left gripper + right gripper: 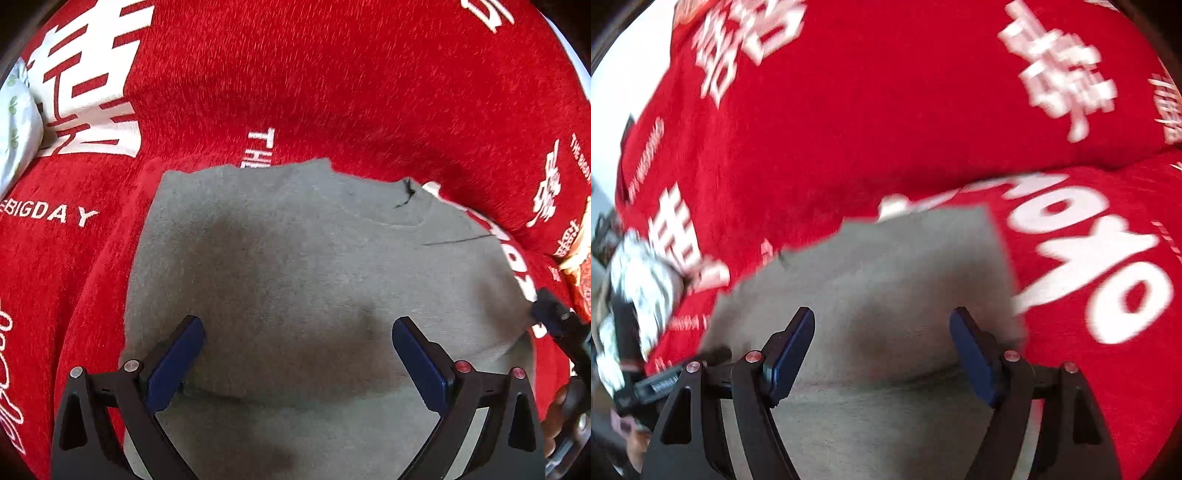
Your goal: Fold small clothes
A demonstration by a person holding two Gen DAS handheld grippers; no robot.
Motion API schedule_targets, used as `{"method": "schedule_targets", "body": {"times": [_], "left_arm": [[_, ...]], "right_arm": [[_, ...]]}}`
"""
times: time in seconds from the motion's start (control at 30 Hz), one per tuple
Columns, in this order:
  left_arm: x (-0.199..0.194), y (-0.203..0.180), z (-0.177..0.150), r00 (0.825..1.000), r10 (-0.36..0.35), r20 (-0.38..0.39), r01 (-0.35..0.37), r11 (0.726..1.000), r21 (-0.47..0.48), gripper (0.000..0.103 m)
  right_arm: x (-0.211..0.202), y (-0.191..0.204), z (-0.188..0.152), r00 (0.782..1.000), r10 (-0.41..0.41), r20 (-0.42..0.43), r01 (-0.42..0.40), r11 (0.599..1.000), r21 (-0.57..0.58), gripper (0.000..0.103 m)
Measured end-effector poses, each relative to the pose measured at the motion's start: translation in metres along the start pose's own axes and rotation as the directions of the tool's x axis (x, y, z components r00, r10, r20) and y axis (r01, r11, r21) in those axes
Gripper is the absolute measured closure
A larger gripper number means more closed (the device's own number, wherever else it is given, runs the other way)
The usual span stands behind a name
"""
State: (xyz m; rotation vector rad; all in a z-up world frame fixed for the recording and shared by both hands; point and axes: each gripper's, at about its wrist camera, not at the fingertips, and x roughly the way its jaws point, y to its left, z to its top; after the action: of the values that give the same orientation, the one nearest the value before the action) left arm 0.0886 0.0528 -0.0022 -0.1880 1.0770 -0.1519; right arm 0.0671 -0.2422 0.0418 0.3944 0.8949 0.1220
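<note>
A small grey garment [314, 266] lies flat on a red blanket with white lettering [332, 81]; a round neckline shows at its far right. My left gripper [297, 332] is open and empty just above the garment's near part, casting a shadow on it. My right gripper [882, 328] is open and empty above the same grey garment [886, 269], near its right edge. The right wrist view is blurred. The right gripper's tip also shows in the left wrist view [554, 314] by the garment's right edge.
A pale floral pillow [14, 122] lies at the blanket's far left. A red and cream patterned item [583, 280] sits at the right edge. A blurred white patterned thing [646, 280] shows at the left of the right wrist view.
</note>
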Motion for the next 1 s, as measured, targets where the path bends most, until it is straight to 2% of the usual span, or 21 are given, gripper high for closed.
{"method": "schedule_targets", "body": {"times": [0.07,0.13,0.2,0.27,0.33,0.4,0.5,0.57,0.63,0.8,1.0], "left_arm": [[0.005,-0.004,-0.001,0.999,0.040,0.002,-0.040,0.998,0.052,0.001],[0.007,-0.010,-0.003,0.996,0.087,-0.005,-0.086,0.989,0.123,0.001],[0.002,-0.012,-0.005,0.996,0.090,-0.004,-0.089,0.988,0.130,0.001],[-0.011,-0.009,-0.010,1.000,0.016,0.013,-0.017,0.996,0.089,0.001],[-0.018,-0.011,-0.019,1.000,-0.012,0.026,0.010,0.997,0.074,0.001],[-0.022,-0.018,-0.032,0.999,0.012,0.042,-0.017,0.994,0.106,0.001],[-0.017,-0.025,-0.054,1.000,0.014,-0.016,-0.012,0.993,0.119,0.001],[-0.021,-0.032,-0.069,0.997,0.077,0.023,-0.080,0.985,0.155,0.001],[-0.025,-0.039,-0.084,0.992,0.115,0.048,-0.122,0.976,0.178,0.001],[-0.038,-0.039,-0.109,0.987,0.125,0.103,-0.140,0.979,0.146,0.001],[-0.060,-0.035,-0.143,0.981,0.123,0.147,-0.143,0.980,0.136,0.001]], "right_arm": [[0.026,-0.004,-0.004,0.995,-0.053,-0.086,0.054,0.998,0.015,0.025],[0.028,-0.001,-0.003,0.994,-0.102,-0.039,0.101,0.995,-0.017,0.025],[0.026,0.011,-0.003,0.980,-0.188,-0.066,0.183,0.980,-0.077,0.025],[0.009,0.027,-0.012,0.984,-0.180,-0.017,0.175,0.972,-0.158,0.025],[-0.004,0.043,-0.026,0.986,-0.165,0.003,0.161,0.958,-0.237,0.024],[-0.008,0.054,-0.049,0.986,-0.166,-0.020,0.153,0.944,-0.294,0.024],[0.007,0.051,-0.080,0.972,-0.215,-0.093,0.179,0.938,-0.298,0.024],[-0.001,0.054,-0.097,0.972,-0.237,0.000,0.223,0.913,-0.341,0.018],[-0.006,0.056,-0.106,0.969,-0.248,0.004,0.234,0.909,-0.345,0.014],[-0.025,0.050,-0.122,0.970,-0.244,0.009,0.234,0.917,-0.324,0.001],[-0.050,0.048,-0.161,0.972,-0.220,0.079,0.234,0.907,-0.349,0.001]]}}
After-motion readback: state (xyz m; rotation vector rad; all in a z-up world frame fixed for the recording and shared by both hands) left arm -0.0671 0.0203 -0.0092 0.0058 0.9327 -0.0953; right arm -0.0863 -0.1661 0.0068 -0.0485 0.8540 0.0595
